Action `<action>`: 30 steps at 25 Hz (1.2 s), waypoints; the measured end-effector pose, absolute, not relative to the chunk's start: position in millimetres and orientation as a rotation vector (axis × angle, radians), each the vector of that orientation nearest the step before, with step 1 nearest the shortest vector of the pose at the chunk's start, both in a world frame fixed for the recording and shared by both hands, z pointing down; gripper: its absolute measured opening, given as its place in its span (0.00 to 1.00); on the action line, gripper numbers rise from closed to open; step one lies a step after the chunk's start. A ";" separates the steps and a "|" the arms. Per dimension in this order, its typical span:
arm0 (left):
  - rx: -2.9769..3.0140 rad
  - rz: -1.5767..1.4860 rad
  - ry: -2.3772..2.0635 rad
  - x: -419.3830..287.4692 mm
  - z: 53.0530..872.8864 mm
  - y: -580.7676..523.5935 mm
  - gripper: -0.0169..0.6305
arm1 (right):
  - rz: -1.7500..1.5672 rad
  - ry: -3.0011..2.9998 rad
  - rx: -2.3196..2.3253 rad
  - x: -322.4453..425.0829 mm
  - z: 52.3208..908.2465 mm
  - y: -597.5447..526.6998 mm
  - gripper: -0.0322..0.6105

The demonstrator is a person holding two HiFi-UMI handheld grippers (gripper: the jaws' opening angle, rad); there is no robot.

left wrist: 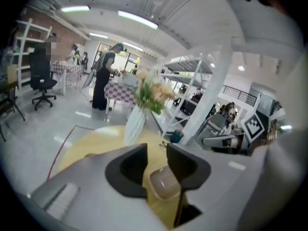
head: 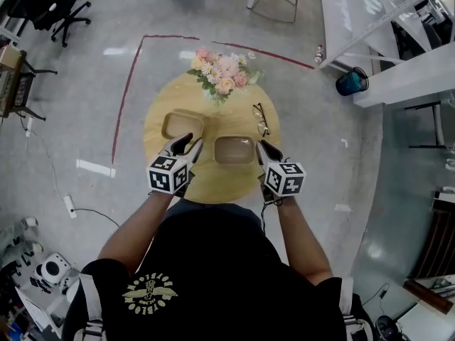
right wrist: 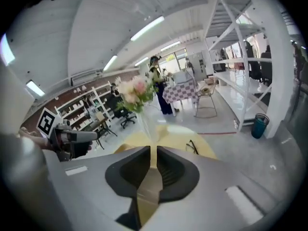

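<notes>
A round yellow table (head: pixel 217 183) carries two shallow beige trays, one to the left (head: pixel 183 125) and one to the right (head: pixel 234 149). My left gripper (head: pixel 186 143) hovers at the left tray's near right corner. It is open and holds nothing. In the left gripper view the right tray (left wrist: pixel 164 184) shows through the gap of the left gripper (left wrist: pixel 156 150). My right gripper (head: pixel 264 148) sits just right of the right tray, jaws close together and empty; the right gripper view shows it (right wrist: pixel 153 150) over the bare tabletop.
A vase of pink and cream flowers (head: pixel 219 73) stands at the table's far edge, with a pair of glasses (head: pixel 261 119) to its right. Red tape (head: pixel 126 84) marks the floor. An office chair (head: pixel 53 9), white racking (head: pixel 370 20) and a blue bin (head: pixel 352 82) stand around.
</notes>
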State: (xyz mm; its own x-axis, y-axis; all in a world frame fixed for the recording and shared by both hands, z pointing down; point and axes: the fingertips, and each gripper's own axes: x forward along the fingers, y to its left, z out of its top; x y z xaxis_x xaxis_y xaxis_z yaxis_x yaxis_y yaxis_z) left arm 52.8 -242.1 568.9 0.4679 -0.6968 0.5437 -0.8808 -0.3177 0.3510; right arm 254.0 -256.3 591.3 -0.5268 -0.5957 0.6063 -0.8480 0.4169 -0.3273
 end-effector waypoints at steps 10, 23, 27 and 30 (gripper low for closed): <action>2.430 0.095 -1.581 42.8 401.7 -222.0 0.03 | 0.436 -2.673 1.296 219.0 423.6 -256.5 0.05; 2.666 0.069 -1.614 59.0 339.0 -199.0 0.03 | 0.171 -2.815 1.343 186.3 373.5 -210.8 0.05; 2.680 0.059 -1.534 46.6 341.1 -200.5 0.03 | 0.159 -2.769 1.405 172.1 370.9 -207.6 0.05; 2.704 0.055 -1.479 28.0 341.3 -204.2 0.03 | 0.163 -2.736 1.468 157.6 367.3 -208.3 0.05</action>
State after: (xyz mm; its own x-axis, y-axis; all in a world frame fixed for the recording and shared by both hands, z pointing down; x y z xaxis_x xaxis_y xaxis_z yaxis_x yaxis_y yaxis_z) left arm 28.0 -204.2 341.3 0.5395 -0.8399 0.0597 -0.8420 -0.5384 0.0348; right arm 157.6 -208.3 367.3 -0.5536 -0.8291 0.0781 -0.8325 0.5486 -0.0771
